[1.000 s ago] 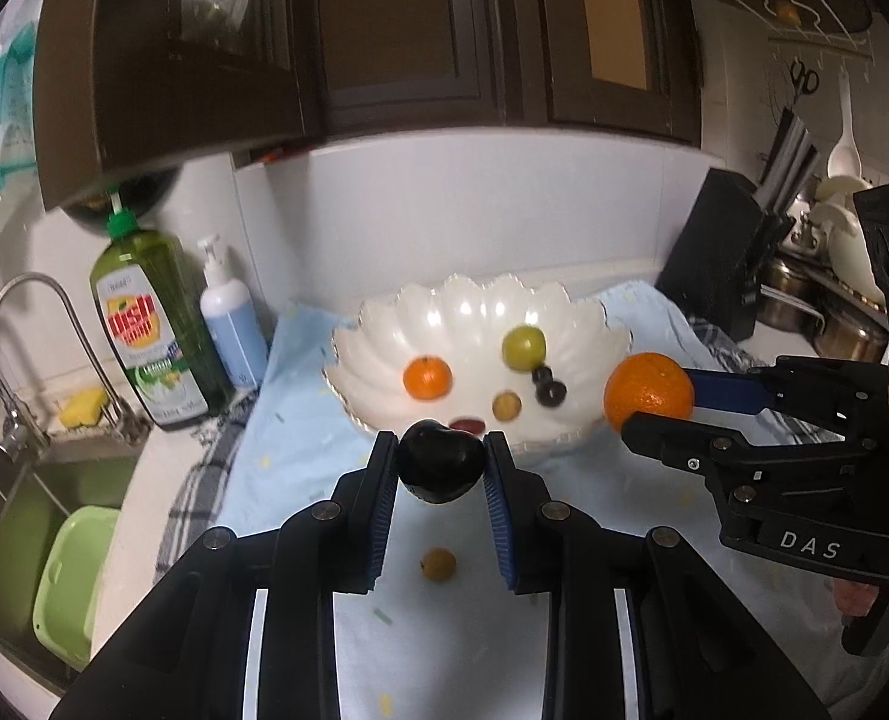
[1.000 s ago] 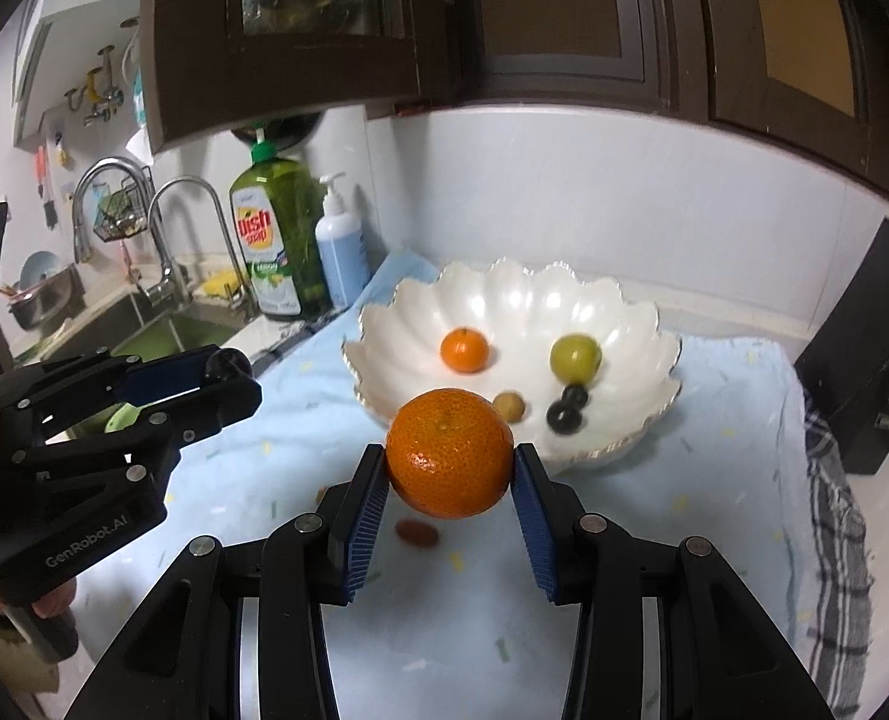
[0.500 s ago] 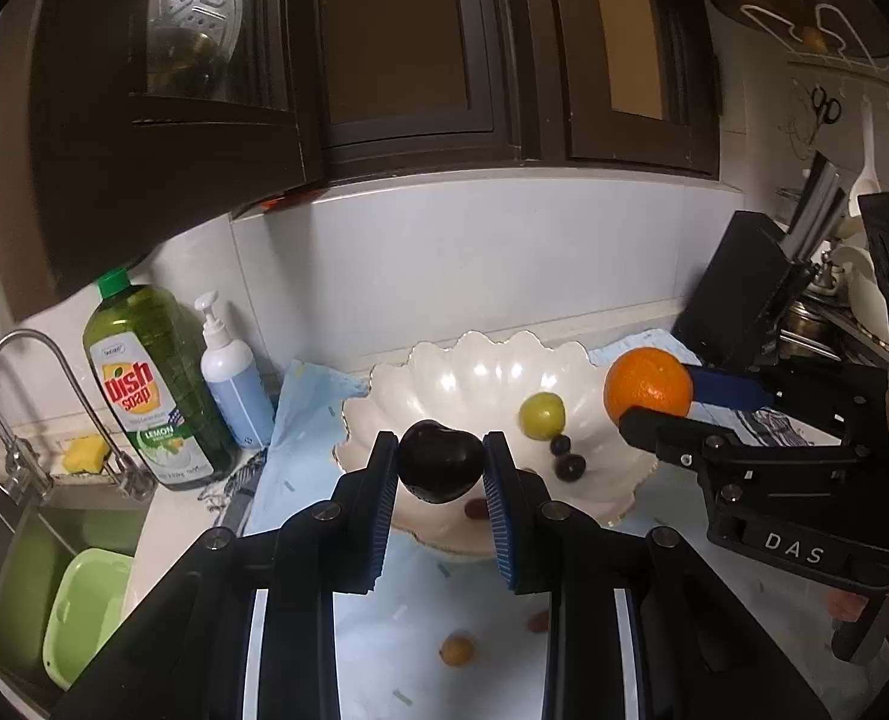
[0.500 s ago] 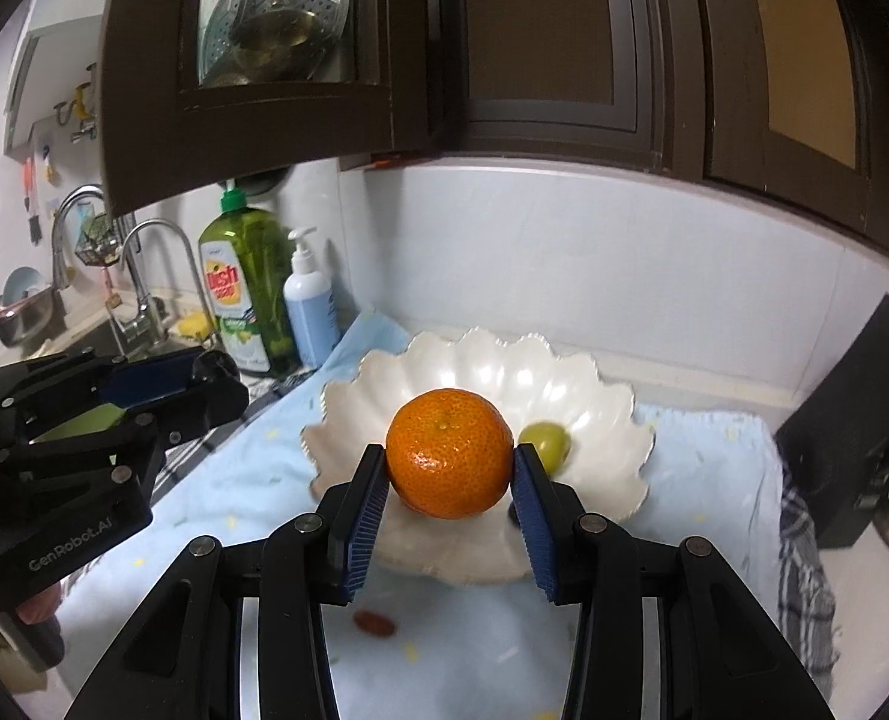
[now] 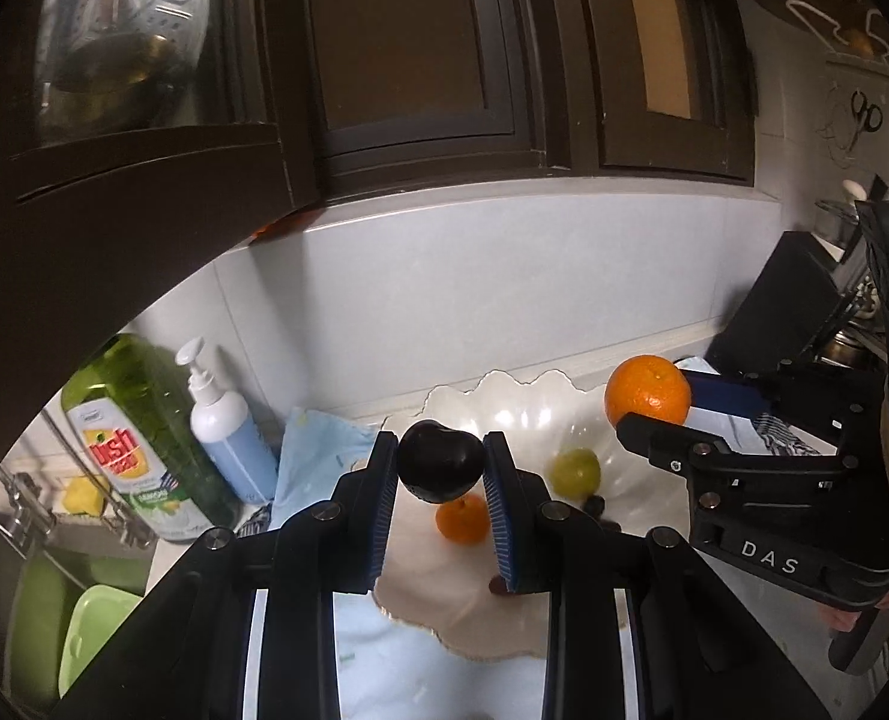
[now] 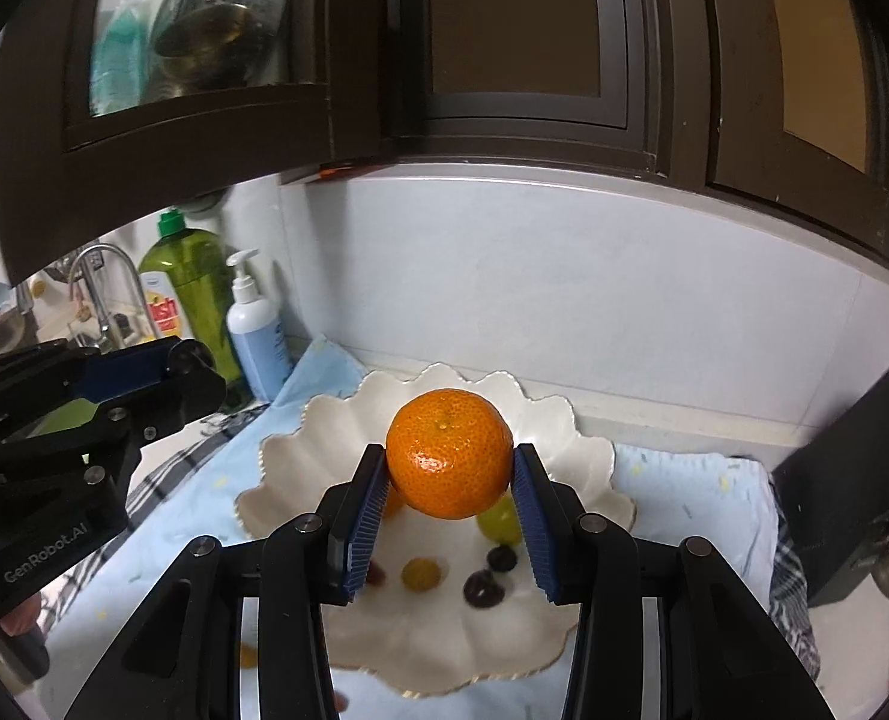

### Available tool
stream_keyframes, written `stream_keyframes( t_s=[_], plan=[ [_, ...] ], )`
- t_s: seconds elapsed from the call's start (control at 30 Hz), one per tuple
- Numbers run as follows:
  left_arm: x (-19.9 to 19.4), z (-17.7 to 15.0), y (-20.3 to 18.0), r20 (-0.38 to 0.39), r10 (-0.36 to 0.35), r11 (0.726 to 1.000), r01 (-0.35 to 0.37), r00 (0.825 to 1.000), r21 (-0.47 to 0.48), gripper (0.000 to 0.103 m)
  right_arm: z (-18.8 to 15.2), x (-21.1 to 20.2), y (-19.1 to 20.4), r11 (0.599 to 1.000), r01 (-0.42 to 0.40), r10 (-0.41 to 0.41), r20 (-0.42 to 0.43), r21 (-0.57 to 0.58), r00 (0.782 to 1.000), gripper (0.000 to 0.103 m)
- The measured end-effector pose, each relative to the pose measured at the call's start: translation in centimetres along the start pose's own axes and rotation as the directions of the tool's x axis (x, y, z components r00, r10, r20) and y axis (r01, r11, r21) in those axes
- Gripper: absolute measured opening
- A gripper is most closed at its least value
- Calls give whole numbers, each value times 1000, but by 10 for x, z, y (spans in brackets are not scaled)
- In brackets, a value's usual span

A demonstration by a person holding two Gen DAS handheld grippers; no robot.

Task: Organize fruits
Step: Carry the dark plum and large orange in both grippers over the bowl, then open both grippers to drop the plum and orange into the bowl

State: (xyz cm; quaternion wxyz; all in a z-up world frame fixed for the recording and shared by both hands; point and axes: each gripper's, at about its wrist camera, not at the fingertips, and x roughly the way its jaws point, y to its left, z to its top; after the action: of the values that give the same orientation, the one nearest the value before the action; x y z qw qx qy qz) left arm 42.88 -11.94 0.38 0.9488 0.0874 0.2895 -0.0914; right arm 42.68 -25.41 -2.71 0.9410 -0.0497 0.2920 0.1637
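Plum (image 5: 440,461), dark and glossy, sits clamped between the blue pads of my left gripper (image 5: 441,468), jaws narrowed onto it at the tips. Directly beyond and below those tips I see the white scalloped bowl (image 5: 504,414) on a pale blue cloth (image 5: 312,450). Inside the bowl, just past the plum, a small orange fruit (image 5: 461,517); a green fruit (image 5: 575,470) lies ahead and right of the tips, with a small dark one (image 5: 594,503) just beneath it.

My right gripper (image 6: 449,483) holds a large orange (image 6: 449,452) the same way, pads pressed to both sides, jaws set to the fruit's width. It hangs over the bowl (image 6: 336,420). Under and ahead of the right fingers: a green fruit (image 6: 498,519) partly hidden behind the orange, a small yellow one (image 6: 420,574), two dark ones (image 6: 484,589). On the cloth, left of the left finger, lies one small yellow fruit (image 6: 247,655).

From the left wrist view, the right gripper (image 5: 654,414) and its orange (image 5: 647,391) show off to my right, over the bowl's far right rim. From the right wrist view, the left gripper (image 6: 144,384) is off to the left; I can't see its grip from there.

Left of the bowl, against the wall: green dish soap bottle (image 5: 138,444), white pump bottle (image 5: 225,432).
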Motion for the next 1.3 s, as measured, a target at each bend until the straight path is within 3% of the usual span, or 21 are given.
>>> stream_keyframes(
  t_s=[0.37,0.83,1.23,1.3],
  plan=[
    [72,22,1,-144,-52,998,47,988,-40,29,23,55,-33,998,11,-5,-104,56,995,43],
    [155,27,-6,-284,-8,1000,6,959,-7,29,21,134,-49,997,40,-22,-267,63,963,43],
    [194,20,-5,-361,-28,1000,25,932,-13,30,11,162,-63,993,55,-18,-337,100,941,44],
    [195,19,-6,-365,-24,1000,21,931,-11,35,10,164,-63,993,57,-20,-340,99,940,45]
  ],
)
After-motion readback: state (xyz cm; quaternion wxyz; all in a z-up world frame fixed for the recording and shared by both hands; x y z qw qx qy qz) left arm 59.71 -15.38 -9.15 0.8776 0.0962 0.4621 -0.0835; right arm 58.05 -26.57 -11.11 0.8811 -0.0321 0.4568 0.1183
